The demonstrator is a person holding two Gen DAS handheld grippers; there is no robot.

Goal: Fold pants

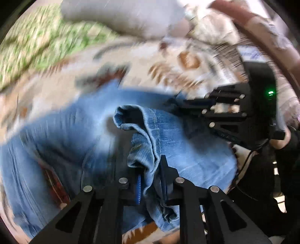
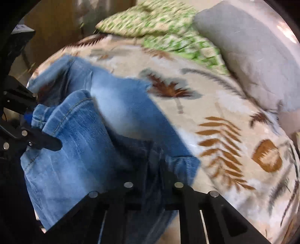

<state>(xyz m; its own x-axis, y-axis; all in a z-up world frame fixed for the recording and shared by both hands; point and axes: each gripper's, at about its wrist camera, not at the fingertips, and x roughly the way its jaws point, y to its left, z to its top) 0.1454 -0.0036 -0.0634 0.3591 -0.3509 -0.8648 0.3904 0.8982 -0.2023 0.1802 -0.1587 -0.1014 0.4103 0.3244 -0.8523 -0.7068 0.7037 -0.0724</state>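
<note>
So from the left wrist view, the left tool [image 1: 150, 169] is pinching a bunched fold of the jeans [image 1: 168, 142], hem end rolled over up front, probably so that end can be carried across the rest of the denim lying on the bed [image 1: 153, 62]. The right tool [image 1: 189, 107] reaches in from the right, tips buried in the same denim, so its grip isn't clear from here; everything around is motion-smeared, and the grey pillow [image 1: 121, 16] is just a blur. Over on the right wrist view, the right tool [image 2: 151, 174] looks clamped on a dark wad of jeans [image 2: 120, 108], though the pads are swallowed by fabric. The left tool [image 2: 45, 142] pokes in at the left edge, mostly cut off. Waistband, can't make out anywhere.
</note>
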